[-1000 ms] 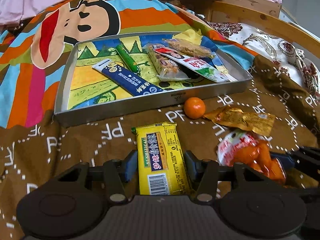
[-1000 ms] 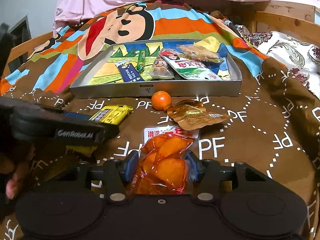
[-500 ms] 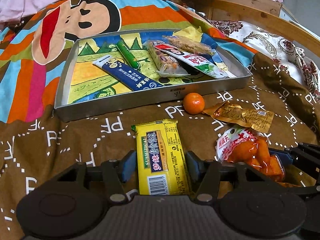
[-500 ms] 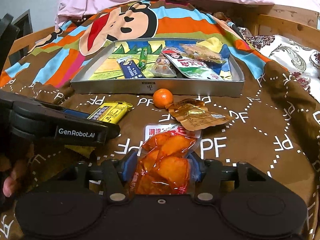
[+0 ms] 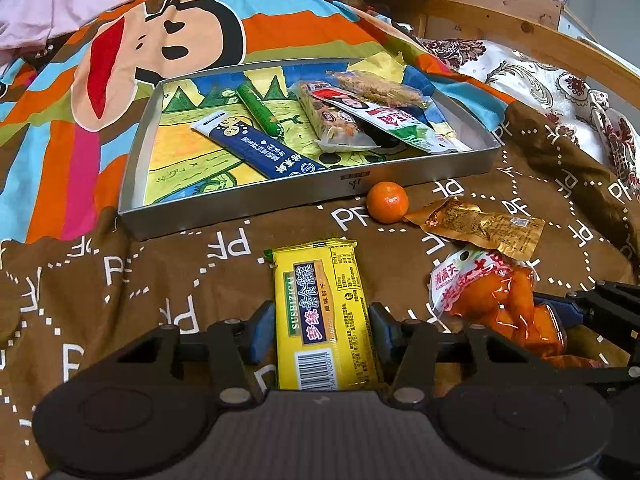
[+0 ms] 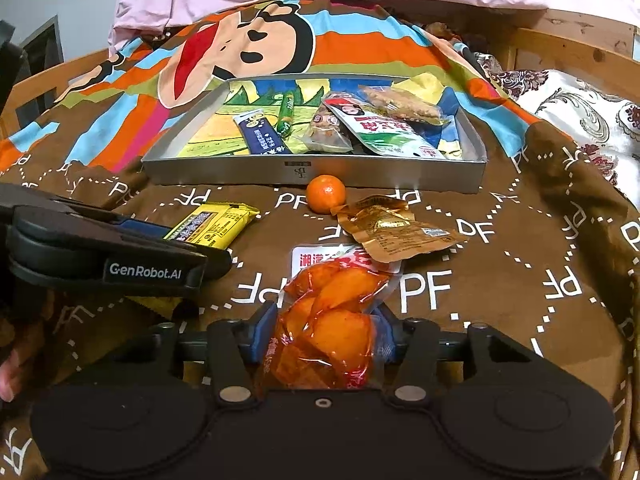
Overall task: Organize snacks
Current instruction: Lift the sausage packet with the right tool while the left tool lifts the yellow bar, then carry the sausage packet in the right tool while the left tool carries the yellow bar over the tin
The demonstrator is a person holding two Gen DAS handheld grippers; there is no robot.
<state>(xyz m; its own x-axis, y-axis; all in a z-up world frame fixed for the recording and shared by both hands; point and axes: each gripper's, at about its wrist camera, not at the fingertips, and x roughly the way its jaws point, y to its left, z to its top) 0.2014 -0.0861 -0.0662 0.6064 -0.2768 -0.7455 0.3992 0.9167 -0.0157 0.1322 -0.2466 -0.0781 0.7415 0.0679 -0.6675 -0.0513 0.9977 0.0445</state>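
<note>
My left gripper is shut on a yellow biscuit pack, which also shows in the right wrist view. My right gripper is shut on a clear bag of orange snacks, also seen in the left wrist view. Both packs sit low over the brown blanket. A silver tray lies ahead, holding a blue stick pack, a green sausage and several other packets.
A small orange lies just in front of the tray. A gold packet lies to its right. A wooden bed rail and a floral pillow are at the right.
Both grippers have drawn back slightly and risen a little with their packs, so the tray looks a bit farther off. Neither grip has changed.
</note>
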